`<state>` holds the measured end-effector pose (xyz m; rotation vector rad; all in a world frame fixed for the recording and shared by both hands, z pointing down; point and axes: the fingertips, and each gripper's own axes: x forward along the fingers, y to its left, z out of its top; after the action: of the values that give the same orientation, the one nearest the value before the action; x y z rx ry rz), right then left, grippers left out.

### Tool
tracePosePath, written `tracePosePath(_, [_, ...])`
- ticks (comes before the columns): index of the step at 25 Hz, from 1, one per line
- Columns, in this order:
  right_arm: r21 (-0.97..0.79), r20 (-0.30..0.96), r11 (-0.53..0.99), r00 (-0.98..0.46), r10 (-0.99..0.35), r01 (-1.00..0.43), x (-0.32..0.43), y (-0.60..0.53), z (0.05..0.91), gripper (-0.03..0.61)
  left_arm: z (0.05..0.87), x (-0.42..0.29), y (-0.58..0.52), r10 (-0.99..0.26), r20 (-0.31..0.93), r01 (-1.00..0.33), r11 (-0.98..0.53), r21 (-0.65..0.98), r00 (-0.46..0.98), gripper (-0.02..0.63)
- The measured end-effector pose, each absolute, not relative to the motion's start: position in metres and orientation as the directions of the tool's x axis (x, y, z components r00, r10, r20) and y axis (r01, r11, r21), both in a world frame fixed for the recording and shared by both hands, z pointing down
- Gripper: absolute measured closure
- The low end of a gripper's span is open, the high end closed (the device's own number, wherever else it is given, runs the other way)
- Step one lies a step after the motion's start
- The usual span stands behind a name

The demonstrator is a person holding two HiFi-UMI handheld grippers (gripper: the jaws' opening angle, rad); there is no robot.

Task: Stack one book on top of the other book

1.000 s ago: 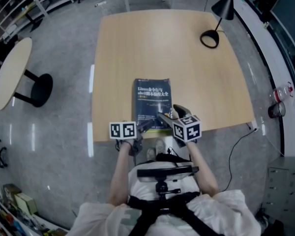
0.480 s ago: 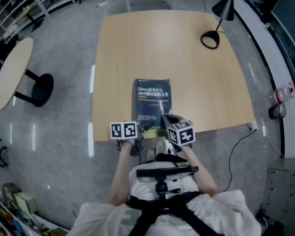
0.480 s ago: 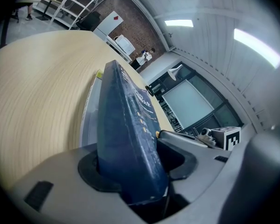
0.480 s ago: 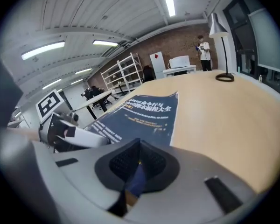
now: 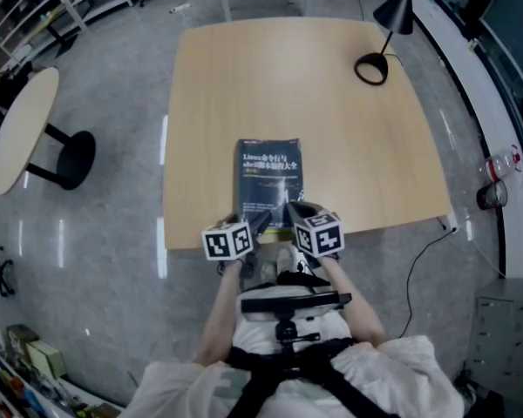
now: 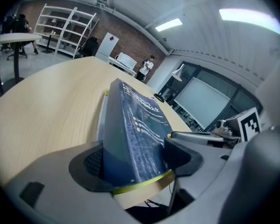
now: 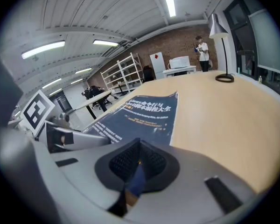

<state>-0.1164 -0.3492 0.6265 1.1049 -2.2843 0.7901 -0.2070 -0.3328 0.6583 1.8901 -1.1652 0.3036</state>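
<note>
A: While lying flat and square at the near edge of the table (image 5: pixel 349 129), puts the book (image 5: pixel 270 177) right where both tools can bite its near end from off the table. Reads as deliberate.

B: Agreed. Left gripper (image 6: pixel 134 158): straddling the near corner across its thickness, opening its jaws, not pressing the cover (image 6: pixel 140 125) by the look. Probably letting go.

A: Right gripper (image 7: pixel 137 164)?

B: Clamped tight on a thin blue sliver. Likely just the cover's near edge, to lift or steady it.

A: Look of the thing?

B: Thick paperback. Dark blue cover, pale title print, yellow band (image 6: pixel 144 183) along the bottom edge, pale page block (image 6: pixel 136 197). Can't tell whether a second book lies underneath; seeing only one cover from the head view.
</note>
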Motion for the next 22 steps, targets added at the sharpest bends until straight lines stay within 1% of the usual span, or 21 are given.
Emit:
tracePosePath(4, [-0.286,0.630,0.511,-0.561,-0.537,-0.811,-0.117,-0.349,0.627,0.578,0.661,-0.219,-0.330,-0.656,0.634,-0.890,-0.133,0.437,0.409,0.232])
tracePosePath(9, [-0.283,0.636,0.514,-0.559,-0.531,-0.810,-0.118,-0.347,0.626,0.578,0.644,-0.238,-0.339,-0.731,0.630,-0.961,-0.141,0.237,0.262,0.228])
tracePosePath(11, [-0.290,0.634,0.511,-0.562,-0.531,-0.809,-0.118,-0.348,0.626,0.578,0.633,-0.242,-0.347,-0.759,0.598,-0.963,-0.153,0.221,0.257,0.229])
tracePosePath(14, [-0.308,0.622,0.508,-0.574,-0.532,-0.804,-0.120,-0.350,0.622,0.578,0.613,-0.242,-0.358,-0.793,0.536,-0.951,-0.172,0.258,0.289,0.229])
tracePosePath(16, [-0.328,0.569,0.514,-0.600,-0.562,-0.793,-0.121,-0.354,0.606,0.578,0.599,-0.238,-0.364,-0.812,0.491,-0.941,-0.200,0.274,0.316,0.230])
tracePosePath(17, [-0.342,0.523,0.523,-0.620,-0.585,-0.781,-0.122,-0.358,0.593,0.578,0.591,-0.236,-0.368,-0.824,0.465,-0.937,-0.216,0.274,0.325,0.242])
tracePosePath(18, [-0.359,0.466,0.536,-0.644,-0.606,-0.764,-0.124,-0.363,0.577,0.578,0.584,-0.235,-0.372,-0.837,0.435,-0.935,-0.228,0.272,0.331,0.281])
tracePosePath(19, [-0.381,0.406,0.550,-0.669,-0.623,-0.743,-0.126,-0.368,0.561,0.578,0.577,-0.234,-0.375,-0.850,0.408,-0.934,-0.238,0.268,0.334,0.308])
tracePosePath(20, [-0.406,0.349,0.562,-0.691,-0.633,-0.720,-0.129,-0.372,0.545,0.578,0.572,-0.233,-0.379,-0.859,0.387,-0.933,-0.245,0.262,0.334,0.319])
tracePosePath(22, [-0.456,0.258,0.577,-0.722,-0.642,-0.677,-0.136,-0.378,0.517,0.580,0.562,-0.235,-0.382,-0.874,0.363,-0.940,-0.253,0.230,0.324,0.374])
